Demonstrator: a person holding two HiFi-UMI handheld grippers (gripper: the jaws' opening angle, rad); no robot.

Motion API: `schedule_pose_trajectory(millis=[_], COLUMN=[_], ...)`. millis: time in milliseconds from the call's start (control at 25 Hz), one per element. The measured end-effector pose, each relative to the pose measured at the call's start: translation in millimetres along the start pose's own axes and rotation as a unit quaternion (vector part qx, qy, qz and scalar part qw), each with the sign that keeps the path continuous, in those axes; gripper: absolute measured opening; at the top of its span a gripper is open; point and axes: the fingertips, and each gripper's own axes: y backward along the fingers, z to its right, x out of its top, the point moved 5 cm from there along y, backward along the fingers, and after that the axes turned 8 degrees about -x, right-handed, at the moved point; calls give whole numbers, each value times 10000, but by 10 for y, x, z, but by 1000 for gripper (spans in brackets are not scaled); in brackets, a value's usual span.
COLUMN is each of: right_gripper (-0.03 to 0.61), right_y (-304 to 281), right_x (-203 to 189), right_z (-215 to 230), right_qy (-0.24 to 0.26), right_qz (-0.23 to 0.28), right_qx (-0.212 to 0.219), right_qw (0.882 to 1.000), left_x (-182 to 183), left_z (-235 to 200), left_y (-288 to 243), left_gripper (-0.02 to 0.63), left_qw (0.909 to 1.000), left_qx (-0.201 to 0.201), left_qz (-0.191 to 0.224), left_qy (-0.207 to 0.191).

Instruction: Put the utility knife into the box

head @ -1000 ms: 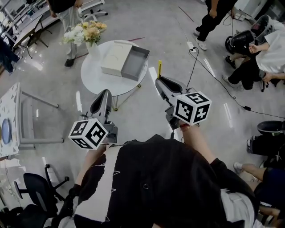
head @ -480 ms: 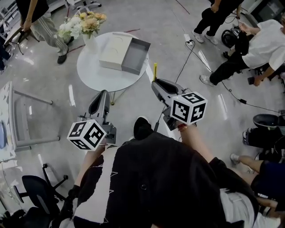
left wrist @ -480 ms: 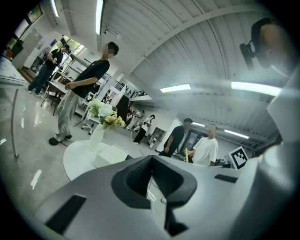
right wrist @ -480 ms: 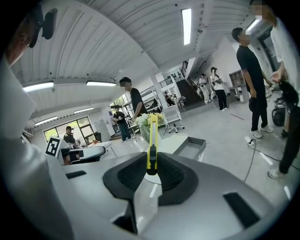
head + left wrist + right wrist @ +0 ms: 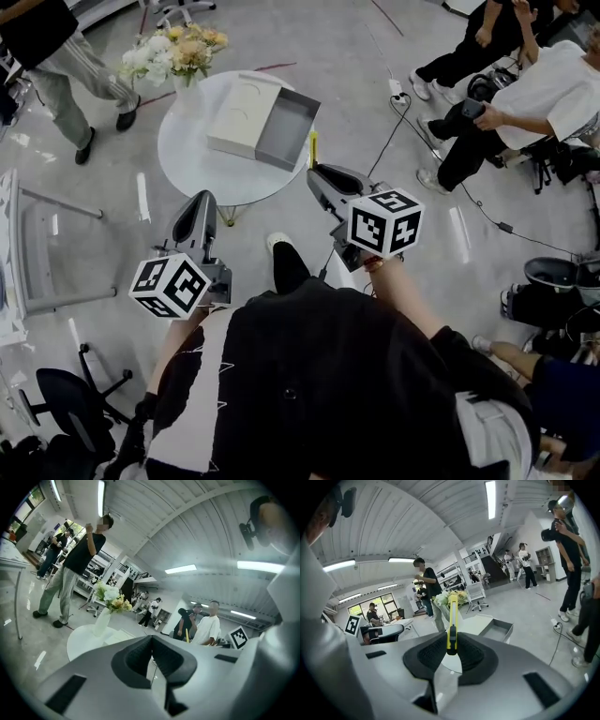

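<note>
Mostly hidden, the utility knife (image 5: 452, 611) shows only as a slim yellow plastic bar with a black slider, its butt buried between the ribbed black pads of the right gripper (image 5: 451, 639), which clamps it edge-on. The left gripper (image 5: 152, 639) has its smooth grey jaws closed together on nothing, and its body cuts off much of the round white table (image 5: 187, 155). On that table, well apart from the knife, lies the open grey box (image 5: 286, 127), shallow and rectangular, just beside its cream lid (image 5: 242, 114).
</note>
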Motion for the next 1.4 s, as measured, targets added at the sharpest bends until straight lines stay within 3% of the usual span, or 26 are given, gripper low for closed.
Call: schedule_pose_trajectory(millis=[720, 1400], right_gripper=[71, 71], right_y=[-1319, -2404], right_x=[853, 519], right_z=[795, 1446], right_qy=[174, 623], right_qz=[-281, -1520], right_qx=[282, 414], right_qw=[9991, 9855], left_x=[663, 881], left_z=[-626, -1139], left_y=[-1160, -1491], left_gripper=[12, 12], left_qw=[9981, 9895], left_qx=[492, 1301], left_qz=[354, 630], left_qy=[-43, -47])
